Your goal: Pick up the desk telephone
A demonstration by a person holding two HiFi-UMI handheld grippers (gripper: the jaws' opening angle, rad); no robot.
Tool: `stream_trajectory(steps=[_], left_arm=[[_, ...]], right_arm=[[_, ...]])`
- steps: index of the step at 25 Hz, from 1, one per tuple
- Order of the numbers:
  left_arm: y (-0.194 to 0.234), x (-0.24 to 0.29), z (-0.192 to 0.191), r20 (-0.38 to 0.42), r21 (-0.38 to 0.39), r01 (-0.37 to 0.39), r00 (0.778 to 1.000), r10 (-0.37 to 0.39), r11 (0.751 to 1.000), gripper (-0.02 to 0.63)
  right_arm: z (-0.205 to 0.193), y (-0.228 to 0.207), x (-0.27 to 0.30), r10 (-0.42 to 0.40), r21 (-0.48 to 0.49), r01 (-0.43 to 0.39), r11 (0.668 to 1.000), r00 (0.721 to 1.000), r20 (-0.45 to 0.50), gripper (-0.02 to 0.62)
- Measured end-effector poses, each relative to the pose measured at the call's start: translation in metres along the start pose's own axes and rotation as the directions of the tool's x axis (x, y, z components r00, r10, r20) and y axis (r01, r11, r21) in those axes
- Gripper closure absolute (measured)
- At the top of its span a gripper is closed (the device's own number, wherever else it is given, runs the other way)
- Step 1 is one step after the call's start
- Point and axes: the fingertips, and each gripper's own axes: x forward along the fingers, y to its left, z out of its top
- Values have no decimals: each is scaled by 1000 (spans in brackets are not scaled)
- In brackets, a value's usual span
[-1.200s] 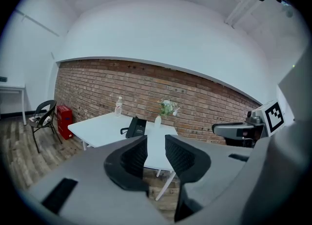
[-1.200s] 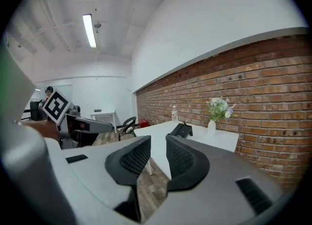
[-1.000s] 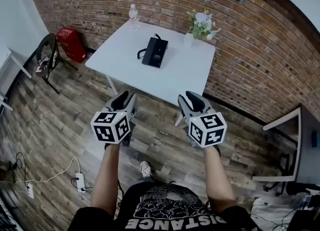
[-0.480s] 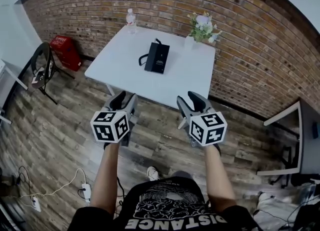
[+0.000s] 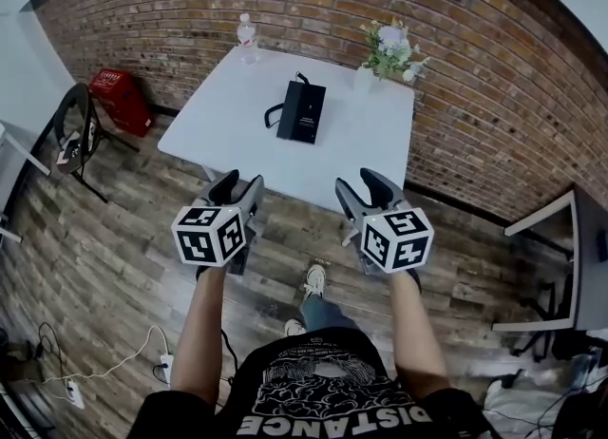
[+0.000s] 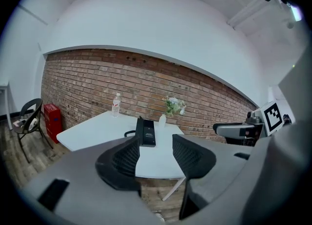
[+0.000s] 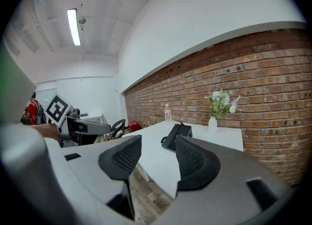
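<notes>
Stretching level ahead side by side, both forearms aim the left tool (image 5: 239, 183) and right tool (image 5: 358, 183) at the desk (image 5: 228, 114); empty jaws opening, desk telephone (image 5: 304, 112) well apart.

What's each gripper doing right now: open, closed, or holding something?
Left gripper: open, jaws opening, nothing between them.
Right gripper: open, jaws opening, nothing between them.

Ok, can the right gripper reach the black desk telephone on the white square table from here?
Probably not yet. The right gripper, jaws opening and empty, hangs short of the near edge of the white table; the black telephone lies mid-table. Nothing blocks the way, though.
</notes>
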Motion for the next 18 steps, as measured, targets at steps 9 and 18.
stream_trajectory(steps=[9,18], left_arm=[[36,61,9,-41,-9,16,999,-16,1000,413],[68,140,30,-68,-45,39,997,-42,998,413]], right_arm=[[7,-28,68,6,13,-6,1000,1000,-14,387],[21,-73,140,8,30,-7,1000,999,-45,379]])
